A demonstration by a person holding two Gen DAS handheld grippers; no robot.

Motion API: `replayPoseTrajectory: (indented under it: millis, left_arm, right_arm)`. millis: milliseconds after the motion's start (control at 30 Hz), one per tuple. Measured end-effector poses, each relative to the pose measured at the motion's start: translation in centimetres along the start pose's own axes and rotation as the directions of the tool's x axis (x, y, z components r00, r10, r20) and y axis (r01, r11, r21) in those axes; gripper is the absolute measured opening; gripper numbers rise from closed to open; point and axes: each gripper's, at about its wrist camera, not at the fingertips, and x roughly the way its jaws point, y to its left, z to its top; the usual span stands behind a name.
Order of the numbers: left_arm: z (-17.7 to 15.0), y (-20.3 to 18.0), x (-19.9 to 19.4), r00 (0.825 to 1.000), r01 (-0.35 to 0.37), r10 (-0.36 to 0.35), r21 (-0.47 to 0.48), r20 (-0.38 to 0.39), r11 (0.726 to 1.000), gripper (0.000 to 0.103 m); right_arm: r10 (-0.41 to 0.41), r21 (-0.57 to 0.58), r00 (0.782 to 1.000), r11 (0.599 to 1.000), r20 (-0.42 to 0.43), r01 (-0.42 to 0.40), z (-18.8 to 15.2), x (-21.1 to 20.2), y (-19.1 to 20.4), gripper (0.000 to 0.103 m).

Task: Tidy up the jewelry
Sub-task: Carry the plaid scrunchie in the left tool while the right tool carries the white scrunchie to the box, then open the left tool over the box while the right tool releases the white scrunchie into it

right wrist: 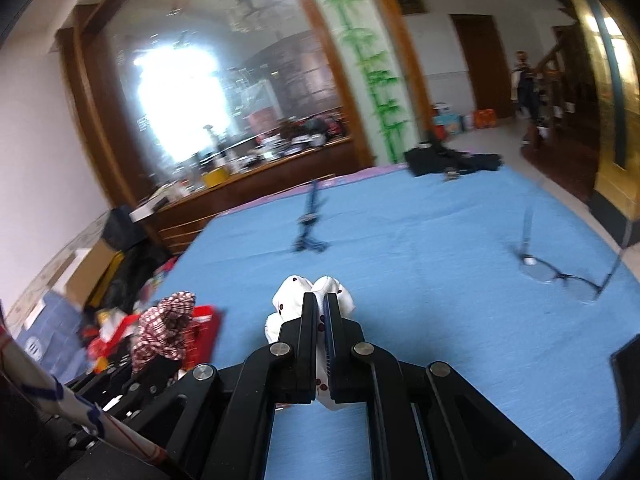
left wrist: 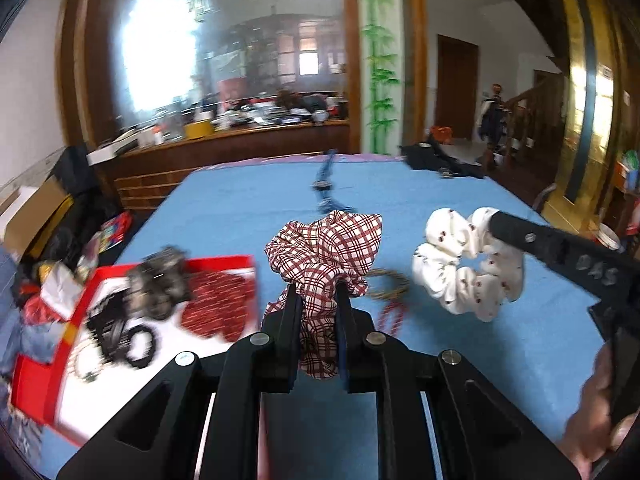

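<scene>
My left gripper (left wrist: pixel 318 292) is shut on a red-and-white plaid scrunchie (left wrist: pixel 324 248), held above the blue table. My right gripper (right wrist: pixel 320 300) is shut on a white scrunchie with dark dots (right wrist: pixel 298 292); in the left wrist view that white scrunchie (left wrist: pixel 460 264) hangs from the right gripper's fingers (left wrist: pixel 520 232) to the right. The plaid scrunchie also shows at the left of the right wrist view (right wrist: pixel 166 324). A red tray (left wrist: pixel 80 312) at the left holds a dark hair claw (left wrist: pixel 160 280), black hair ties (left wrist: pixel 140 344) and a red patterned item (left wrist: pixel 220 304).
A beaded bracelet (left wrist: pixel 388 284) and a red string item (left wrist: pixel 392 316) lie on the blue cloth (left wrist: pixel 260 208) between the scrunchies. A blue strap (left wrist: pixel 326 184) lies further back. Eyeglasses (right wrist: pixel 560 276) lie at the right. Dark cloth (right wrist: pixel 452 160) lies at the far edge.
</scene>
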Motion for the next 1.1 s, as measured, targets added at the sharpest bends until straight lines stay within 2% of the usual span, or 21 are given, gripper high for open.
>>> replayPoseTrajectory:
  millis: [133,300,467,500,600,700,800,900,1100]
  left_arm:
    - [-1.5,4.8,-0.9,0.997,-0.073,0.073,-0.043,-0.015,0.996,0.015]
    - [-4.1,10.7,-1.7,0.986,-0.162,0.156,-0.103,-0.063,0.981,0.015]
    - [-6.6,16.1,-2.4,0.966,-0.249,0.234,-0.163,-0.110,0.955,0.015]
    - [-7.2,17.4,-2.5,0.960,-0.271,0.252,-0.178,-0.125,0.946,0.015]
    - [-8.3,20.1,-2.8,0.947,-0.311,0.284,-0.209,-0.150,0.927,0.015]
    - [-9.2,22.2,-2.7,0.938,-0.334,0.298,-0.232,-0.175,0.914,0.015]
    - [-9.6,23.1,-2.3,0.934,-0.341,0.300,-0.241,-0.193,0.908,0.015]
    - [-10.1,23.7,-1.9,0.936,-0.333,0.285,-0.254,-0.209,0.908,0.015]
    - [-10.1,23.5,-0.6,0.936,-0.322,0.267,-0.251,-0.229,0.913,0.016]
  right_arm:
    - [0.074,-0.040,0.996,0.996,-0.046,-0.076,-0.9,0.6,3.4,0.004]
    - [0.174,-0.083,0.973,0.979,-0.153,-0.188,-3.0,2.4,7.9,0.004]
    - [0.269,-0.101,0.922,0.946,-0.277,-0.307,-5.6,4.4,12.7,0.005]
    - [0.292,-0.095,0.904,0.937,-0.313,-0.336,-6.2,5.1,13.7,0.005]
    - [0.320,-0.082,0.873,0.924,-0.367,-0.373,-7.2,6.8,15.9,0.005]
    - [0.345,-0.058,0.841,0.913,-0.417,-0.404,-8.2,8.6,17.8,0.005]
    - [0.344,-0.056,0.826,0.911,-0.446,-0.409,-9.1,10.0,19.1,0.005]
    - [0.344,-0.031,0.799,0.911,-0.492,-0.411,-10.1,11.8,20.0,0.005]
    - [0.307,-0.046,0.797,0.922,-0.520,-0.385,-11.3,13.4,20.5,0.005]
